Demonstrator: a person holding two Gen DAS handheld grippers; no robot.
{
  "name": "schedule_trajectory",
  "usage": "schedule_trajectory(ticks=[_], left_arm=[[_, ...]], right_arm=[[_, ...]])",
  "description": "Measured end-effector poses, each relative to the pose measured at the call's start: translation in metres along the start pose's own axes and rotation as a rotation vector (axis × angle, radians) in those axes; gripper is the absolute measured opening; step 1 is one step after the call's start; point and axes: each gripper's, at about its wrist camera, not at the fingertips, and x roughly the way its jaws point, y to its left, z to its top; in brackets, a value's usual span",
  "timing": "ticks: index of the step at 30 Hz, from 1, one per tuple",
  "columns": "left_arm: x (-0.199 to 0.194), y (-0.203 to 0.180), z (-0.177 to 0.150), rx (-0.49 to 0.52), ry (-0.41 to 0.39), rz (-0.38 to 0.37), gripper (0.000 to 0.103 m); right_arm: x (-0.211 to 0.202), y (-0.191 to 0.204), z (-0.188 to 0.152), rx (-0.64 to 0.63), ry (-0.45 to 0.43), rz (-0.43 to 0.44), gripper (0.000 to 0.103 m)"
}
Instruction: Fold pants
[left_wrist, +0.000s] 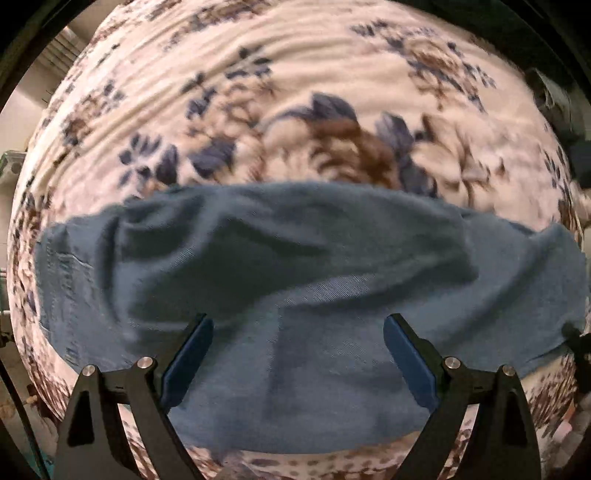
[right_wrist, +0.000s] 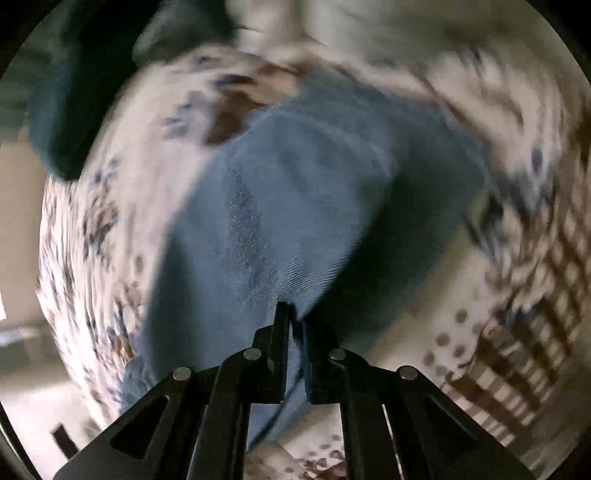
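Right gripper (right_wrist: 292, 321) is pinching a fold of the blue pants (right_wrist: 280, 206). Left gripper (left_wrist: 297, 332) is hanging spread directly above the pants (left_wrist: 280, 266), which are lying rumpled on the floral bedspread (left_wrist: 295, 74) below both grippers.

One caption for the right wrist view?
Right hand-held gripper shut on blue pants lying on a floral bedspread.
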Motion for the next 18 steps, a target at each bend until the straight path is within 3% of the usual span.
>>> schedule_trajectory(ticks=[4,5,9,14,15,18], left_arm=[[0.004,-0.013,-0.004,0.022,-0.001,0.003,0.094],[0.004,-0.015,-0.004,0.026,-0.001,0.003,0.094],[0.003,-0.026,-0.002,0.042,-0.008,0.01,0.094],[0.007,-0.039,0.004,0.054,-0.022,0.028,0.094],[0.009,-0.042,0.006,0.054,-0.022,0.033,0.094],[0.013,-0.049,0.009,0.058,-0.016,0.042,0.094]], right_arm=[[0.0,-0.054,0.006,0.123,-0.026,0.108,0.009],[-0.002,-0.062,0.01,0.146,-0.044,0.134,0.014],[-0.008,-0.07,0.033,0.184,-0.112,0.187,0.053],[0.013,-0.057,0.06,0.159,-0.094,0.13,0.054],[0.018,-0.053,0.064,0.136,-0.082,0.103,0.053],[0.014,-0.036,0.062,-0.003,-0.119,-0.041,0.007]])
